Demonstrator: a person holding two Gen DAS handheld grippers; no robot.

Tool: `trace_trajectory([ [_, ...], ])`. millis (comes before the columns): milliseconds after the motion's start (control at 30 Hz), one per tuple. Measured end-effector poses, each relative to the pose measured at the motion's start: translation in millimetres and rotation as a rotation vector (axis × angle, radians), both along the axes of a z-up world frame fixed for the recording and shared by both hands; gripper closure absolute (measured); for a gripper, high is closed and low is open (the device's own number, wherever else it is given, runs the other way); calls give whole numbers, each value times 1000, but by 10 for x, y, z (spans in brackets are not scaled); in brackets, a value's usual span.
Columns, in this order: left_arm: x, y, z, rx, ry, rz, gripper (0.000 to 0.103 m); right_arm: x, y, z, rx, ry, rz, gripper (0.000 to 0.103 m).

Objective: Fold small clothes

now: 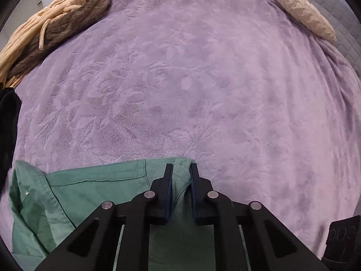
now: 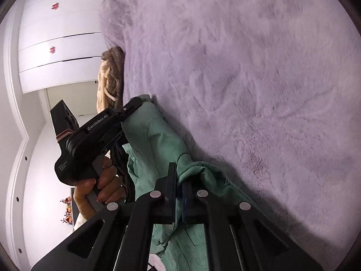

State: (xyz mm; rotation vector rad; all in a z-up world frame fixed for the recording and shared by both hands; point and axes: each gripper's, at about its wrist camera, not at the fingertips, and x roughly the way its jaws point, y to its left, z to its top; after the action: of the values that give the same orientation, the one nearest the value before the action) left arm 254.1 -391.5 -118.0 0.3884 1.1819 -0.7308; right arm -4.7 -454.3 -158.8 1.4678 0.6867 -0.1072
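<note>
A small green garment (image 1: 94,185) hangs at the near edge of a purple plush blanket (image 1: 180,79). My left gripper (image 1: 181,169) is shut on a bunched corner of the green garment, with cloth squeezed between its fingers. In the right wrist view the same green garment (image 2: 158,140) stretches between both grippers. My right gripper (image 2: 180,176) is shut on another corner of it. The left gripper's black body (image 2: 90,135), held by a hand, grips the cloth's far end at upper left.
A tan and brown blanket pile (image 1: 56,27) lies at the far left of the bed. A cream pillow (image 1: 304,11) lies at the far right. A black cloth (image 1: 8,124) sits at the left edge. White cabinets (image 2: 56,45) stand beyond the bed.
</note>
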Motion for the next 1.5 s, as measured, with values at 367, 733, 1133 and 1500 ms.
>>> trace_trajectory([
  [367,-20,-383,-300,61,-114,68,88,-218,16,-207,-31,119,-93,100],
  [733,110,908,643,3,-176,173,87,-184,48,596,-258,56,172,93],
  [1133,-707,2795,18,132,-62,448,87,847,247,154,-435,192,456,98],
  [1500,-987,3410,34,126,-42,584,87,381,192,608,-482,290,435,55],
])
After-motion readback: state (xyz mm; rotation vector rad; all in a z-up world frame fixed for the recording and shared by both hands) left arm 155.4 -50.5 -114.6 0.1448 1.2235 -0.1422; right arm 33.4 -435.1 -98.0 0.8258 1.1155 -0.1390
